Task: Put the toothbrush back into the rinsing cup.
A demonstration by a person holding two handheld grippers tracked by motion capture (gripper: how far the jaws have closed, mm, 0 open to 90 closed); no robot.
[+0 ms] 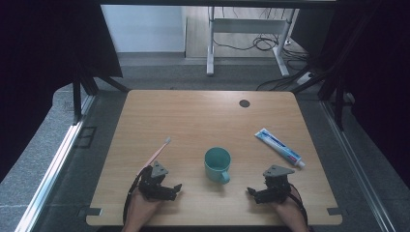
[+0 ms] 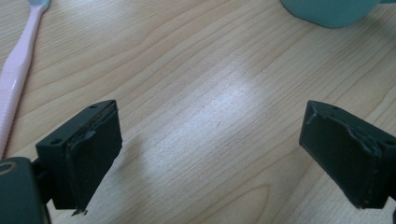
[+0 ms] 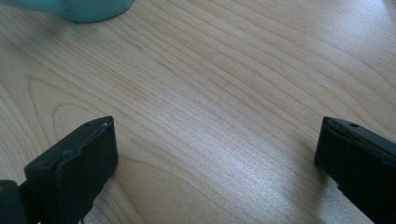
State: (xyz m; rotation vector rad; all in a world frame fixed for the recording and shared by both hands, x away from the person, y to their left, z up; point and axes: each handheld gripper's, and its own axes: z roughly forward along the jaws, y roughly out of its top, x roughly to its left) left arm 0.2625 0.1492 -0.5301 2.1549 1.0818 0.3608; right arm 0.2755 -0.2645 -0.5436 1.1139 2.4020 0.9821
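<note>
Resting low on the pale wooden desk (image 1: 193, 116), the left gripper (image 1: 175, 188) and right gripper (image 1: 251, 192) both have their jaws wide apart, holding nothing. A round teal plastic cup (image 1: 217, 164) stands between them. A thin pink toothbrush (image 1: 155, 154) lies just beside the left gripper.

The light is soft and comes from above. A pale glare lies on the wooden table (image 2: 233, 88). The near jaws look blurred, and the room edges are dark.

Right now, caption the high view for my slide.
Open left gripper and right gripper flank teal mug.
</note>
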